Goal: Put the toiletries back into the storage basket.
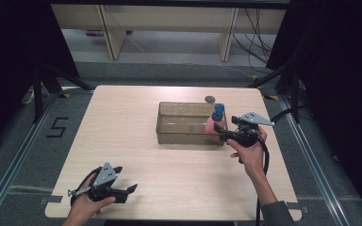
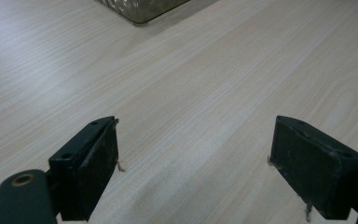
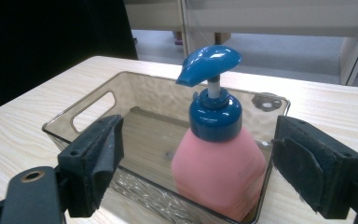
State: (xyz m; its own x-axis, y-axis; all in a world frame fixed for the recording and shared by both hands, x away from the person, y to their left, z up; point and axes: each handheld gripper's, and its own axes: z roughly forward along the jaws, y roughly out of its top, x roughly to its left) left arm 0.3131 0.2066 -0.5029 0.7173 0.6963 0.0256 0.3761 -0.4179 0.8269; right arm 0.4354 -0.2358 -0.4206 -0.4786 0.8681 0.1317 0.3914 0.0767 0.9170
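Soap bottle of pink plastic with a blue pump top [image 3: 219,158] stands upright inside the clear smoky plastic bin [image 1: 181,123], at its right end, on the pale wooden desk [image 1: 136,155]. The right gripper [image 3: 196,163] sits at that end with its jaws spread wide, either side of the bottle, not touching it. The left gripper [image 1: 122,190] rests low over the desk's near left corner, jaws apart with nothing between them

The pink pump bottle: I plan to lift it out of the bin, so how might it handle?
The pink pump bottle looks like smooth plastic, so the fingers may slip. Its blue pump head rides on a thin stem, probably a weak place to grab. Opaque walls hide the fill, so weight is uncertain.
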